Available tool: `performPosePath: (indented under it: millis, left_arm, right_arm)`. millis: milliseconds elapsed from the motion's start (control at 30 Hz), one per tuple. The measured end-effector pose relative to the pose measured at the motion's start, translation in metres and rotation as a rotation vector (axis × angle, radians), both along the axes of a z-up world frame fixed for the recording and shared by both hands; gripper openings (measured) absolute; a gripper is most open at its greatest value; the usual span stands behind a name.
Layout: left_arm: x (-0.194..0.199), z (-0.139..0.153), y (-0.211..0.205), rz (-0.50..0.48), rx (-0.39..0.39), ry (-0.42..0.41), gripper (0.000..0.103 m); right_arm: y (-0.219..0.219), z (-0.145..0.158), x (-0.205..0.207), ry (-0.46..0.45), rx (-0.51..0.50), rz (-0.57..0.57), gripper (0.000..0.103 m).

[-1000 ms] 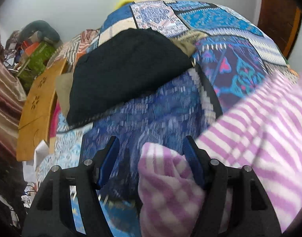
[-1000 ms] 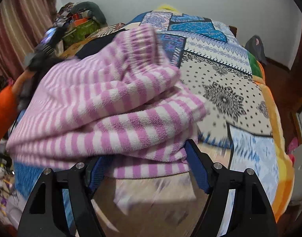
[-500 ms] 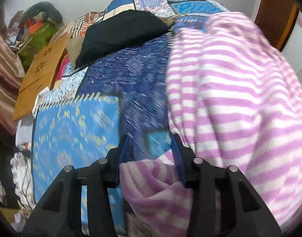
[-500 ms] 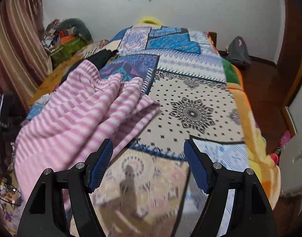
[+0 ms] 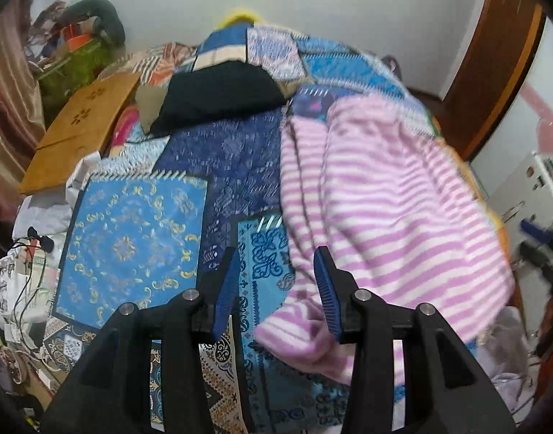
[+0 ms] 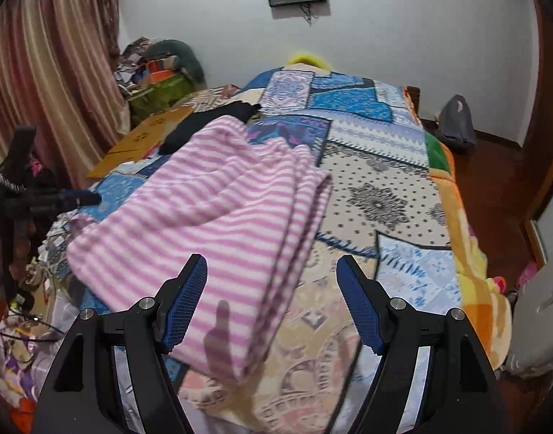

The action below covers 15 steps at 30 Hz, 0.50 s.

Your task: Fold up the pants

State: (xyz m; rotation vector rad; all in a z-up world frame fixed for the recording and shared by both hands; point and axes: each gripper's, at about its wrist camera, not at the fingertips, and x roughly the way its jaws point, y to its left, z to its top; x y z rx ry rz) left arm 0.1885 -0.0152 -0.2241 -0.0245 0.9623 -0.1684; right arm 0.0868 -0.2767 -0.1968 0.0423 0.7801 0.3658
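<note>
The pink-and-white striped pants (image 5: 377, 213) lie folded over on the patchwork bedspread (image 5: 131, 238). They also show in the right wrist view (image 6: 211, 224), spread across the bed's left half. My left gripper (image 5: 276, 282) is open and empty, raised above the pants' near left corner. My right gripper (image 6: 272, 296) is open wide and empty, above the pants' near edge. The left gripper shows at the far left of the right wrist view (image 6: 59, 199).
A folded black garment (image 5: 218, 101) lies further up the bed. A wooden board (image 5: 81, 126) and piled clutter (image 5: 77, 58) sit by the curtain on the left. A grey bag (image 6: 457, 123) sits on the floor at the right. Cables (image 5: 26, 275) lie beside the bed.
Both grippers let go of the pants and drew back and up. The pants dropped and now lie flat on the bed. The left jaws opened from half a second ago.
</note>
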Motion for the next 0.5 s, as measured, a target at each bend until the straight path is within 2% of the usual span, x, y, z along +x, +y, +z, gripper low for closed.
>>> performPosePath:
  millis: [133, 200, 333, 400, 500]
  left_arm:
    - [-0.01, 0.009, -0.014, -0.066, -0.02, -0.007, 0.041]
    - [-0.012, 0.004, -0.026, -0.11, -0.019, 0.005, 0.036]
    - [-0.01, -0.017, -0.05, -0.17, -0.001, 0.042, 0.036]
    - [-0.006, -0.03, -0.056, -0.17, 0.019, 0.058, 0.036]
    - [-0.006, -0.043, -0.057, -0.14, 0.082, 0.02, 0.036]
  right_arm:
    - [0.011, -0.013, -0.001, 0.021, 0.022, 0.024, 0.07]
    - [0.015, -0.02, 0.002, 0.038, 0.033, 0.031, 0.061]
    - [0.021, -0.035, 0.009, 0.073, 0.028, 0.032, 0.057]
    - [0.021, -0.041, 0.012, 0.092, 0.048, 0.042, 0.043]
    - [0.024, -0.043, 0.01, 0.075, 0.053, 0.057, 0.03]
